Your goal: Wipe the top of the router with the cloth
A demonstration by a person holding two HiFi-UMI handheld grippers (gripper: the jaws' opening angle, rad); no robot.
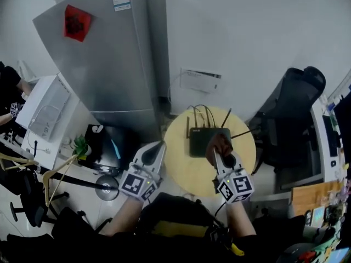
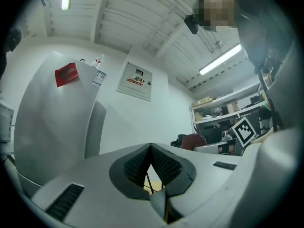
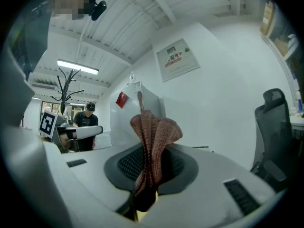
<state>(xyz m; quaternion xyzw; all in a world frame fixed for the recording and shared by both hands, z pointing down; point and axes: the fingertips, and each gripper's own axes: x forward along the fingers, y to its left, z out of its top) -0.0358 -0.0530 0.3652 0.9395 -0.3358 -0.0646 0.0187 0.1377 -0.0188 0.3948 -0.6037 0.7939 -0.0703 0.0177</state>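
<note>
fridge (image 1: 109, 59): grey, red sticker on the door, well ahead and left of the left claw (image 1: 158, 147)
chair (image 1: 293, 119): black office chair, off to the right of the right claw (image 1: 220, 153), apart from it
surface (image 1: 181, 171): small round yellow top, under the right claw; left claw sits over its left edge
router (image 1: 200, 141): black, flat, several thin antennas sticking up and out; on the surface just ahead of the right claw, ahead-right of the left claw
left claw: tips together, nothing between them; held beside the router, not touching it; antennas show through the gap under the tips
right claw: clamped on the cloth, pointed at the router's near right corner
cloth (image 3: 153, 132): reddish-brown knit, bunched, sticks out past the right claw's tips; in head view it overlaps the router's right front corner, contact can't be confirmed
done: cloth gripped and brought to the router
left: judging by position, most of the router top isn't covered yet; needs passes across toward the left and back edge, working around the antennas
clean or not: can't tell, router too small and dark
</note>
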